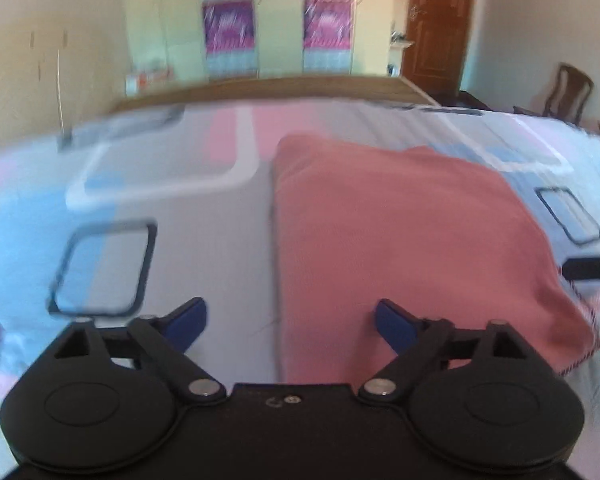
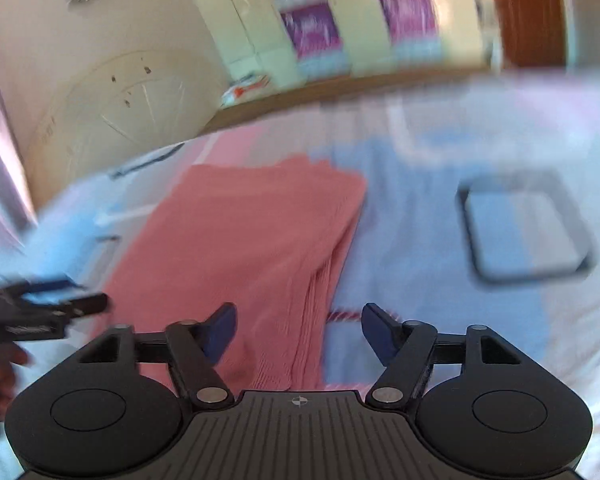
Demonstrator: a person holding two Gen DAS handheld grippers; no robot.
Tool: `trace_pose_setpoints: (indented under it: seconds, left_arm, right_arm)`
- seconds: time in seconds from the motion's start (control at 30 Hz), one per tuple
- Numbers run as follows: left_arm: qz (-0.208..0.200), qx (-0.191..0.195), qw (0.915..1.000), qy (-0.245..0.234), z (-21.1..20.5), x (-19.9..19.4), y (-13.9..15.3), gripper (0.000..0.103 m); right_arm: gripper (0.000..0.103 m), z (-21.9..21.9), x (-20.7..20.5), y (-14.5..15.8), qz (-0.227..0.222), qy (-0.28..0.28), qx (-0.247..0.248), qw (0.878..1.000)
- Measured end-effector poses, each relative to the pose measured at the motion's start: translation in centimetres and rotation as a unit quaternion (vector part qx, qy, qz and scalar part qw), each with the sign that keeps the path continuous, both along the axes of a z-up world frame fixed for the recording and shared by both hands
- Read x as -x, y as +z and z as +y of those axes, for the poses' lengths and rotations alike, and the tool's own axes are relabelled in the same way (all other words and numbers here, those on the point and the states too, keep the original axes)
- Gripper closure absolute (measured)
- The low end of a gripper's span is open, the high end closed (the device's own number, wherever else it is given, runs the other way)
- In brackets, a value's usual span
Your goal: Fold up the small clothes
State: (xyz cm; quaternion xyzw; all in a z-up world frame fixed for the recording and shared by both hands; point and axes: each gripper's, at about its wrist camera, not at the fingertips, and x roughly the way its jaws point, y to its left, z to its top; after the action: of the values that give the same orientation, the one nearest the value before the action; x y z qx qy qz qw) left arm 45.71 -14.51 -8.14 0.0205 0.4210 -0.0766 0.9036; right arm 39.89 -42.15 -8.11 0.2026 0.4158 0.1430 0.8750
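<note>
Both tongs (image 1: 290,326) (image 2: 298,330) agape above pink cloth (image 1: 400,232)

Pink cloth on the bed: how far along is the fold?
Done: the pink cloth lies flat on the patterned bedspread, with layered edges stacked along its right side in the right wrist view, so at least one fold is in. In hand: nothing; the left gripper and right gripper are both open, fingers clear of the cloth. Left: any further fold; the frames cannot tell.
</note>
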Motion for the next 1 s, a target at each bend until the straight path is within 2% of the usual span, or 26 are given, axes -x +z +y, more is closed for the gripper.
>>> trace_pose_setpoints:
  seconds: [0.1,0.17,0.27,0.3,0.37,0.4,0.47,0.53,0.57,0.6,0.67,0.77,0.8,0.87,0.93,1.0]
  left_arm:
    - [0.04,0.106,0.9933,0.022,3.2,-2.0,-1.0,0.03]
    - [0.059,0.14,0.9879,0.033,4.7,-3.2,-1.9,0.022]
    - [0.092,0.205,0.974,0.03,6.3,-4.7,-4.0,0.022]
    - [0.096,0.234,0.9672,0.028,6.8,-5.0,-4.6,0.022]
    - [0.096,0.259,0.9611,0.016,6.8,-5.7,-5.0,0.022]
    - [0.098,0.264,0.9596,0.009,6.8,-6.2,-5.1,0.02]
    - [0.102,0.255,0.9616,-0.01,6.2,-7.1,-5.1,0.02]
    - [0.104,0.224,0.9684,-0.037,4.7,-8.1,-4.9,0.022]
    - [0.104,0.212,0.9703,-0.052,3.9,-8.3,-4.8,0.036]
    - [0.105,0.209,0.9702,-0.063,3.1,-8.5,-4.7,0.049]
    - [0.092,0.19,0.9749,-0.069,1.8,-8.5,-4.2,0.059]
    - [0.06,0.138,0.9835,-0.1,0.3,-7.5,-2.7,0.072]
    - [0.048,0.128,0.9844,-0.111,0.5,-7.1,-2.0,0.074]
    - [0.03,0.133,0.9826,-0.126,1.4,-6.3,-0.7,0.075]
    - [0.014,0.143,0.9804,-0.135,2.7,-5.6,0.7,0.076]
    - [-0.007,0.13,0.9819,-0.138,4.8,-4.8,2.0,0.076]
  right_arm:
    - [0.034,-2.4,-2.1,-2.3,0.039,0.008,-0.095,0.995]
    - [0.034,-3.2,-3.1,-3.6,0.056,0.007,-0.134,0.989]
    - [0.035,-4.0,-4.3,-4.7,0.064,0.011,-0.187,0.98]
    - [0.044,-4.0,-4.8,-4.9,0.066,0.011,-0.195,0.978]
    - [0.06,-3.5,-5.9,-5.2,0.079,0.016,-0.191,0.978]
    - [0.06,-3.3,-6.4,-5.3,0.082,0.021,-0.188,0.979]
    - [0.06,-3.1,-7.4,-5.6,0.09,0.019,-0.203,0.975]
    - [0.06,-2.7,-8.0,-5.6,0.09,0.015,-0.2,0.976]
    - [0.06,-2.2,-8.3,-5.4,0.087,0.014,-0.191,0.978]
    - [0.067,-1.8,-8.4,-5.1,0.084,0.012,-0.177,0.981]
    - [0.079,-0.4,-8.1,-4.0,0.077,0.007,-0.115,0.99]
    - [0.085,2.3,-7.8,-2.2,0.058,0.008,-0.026,0.998]
    - [0.085,3.2,-7.7,-1.3,0.046,0.009,0.004,0.999]
    - [0.085,4.9,-7.1,0.6,0.016,0.014,0.037,0.999]
    - [0.085,6.5,-6.8,2.6,-0.007,0.017,0.054,0.998]
    - [0.085,8.8,-6.8,4.0,-0.022,0.028,0.064,0.997]
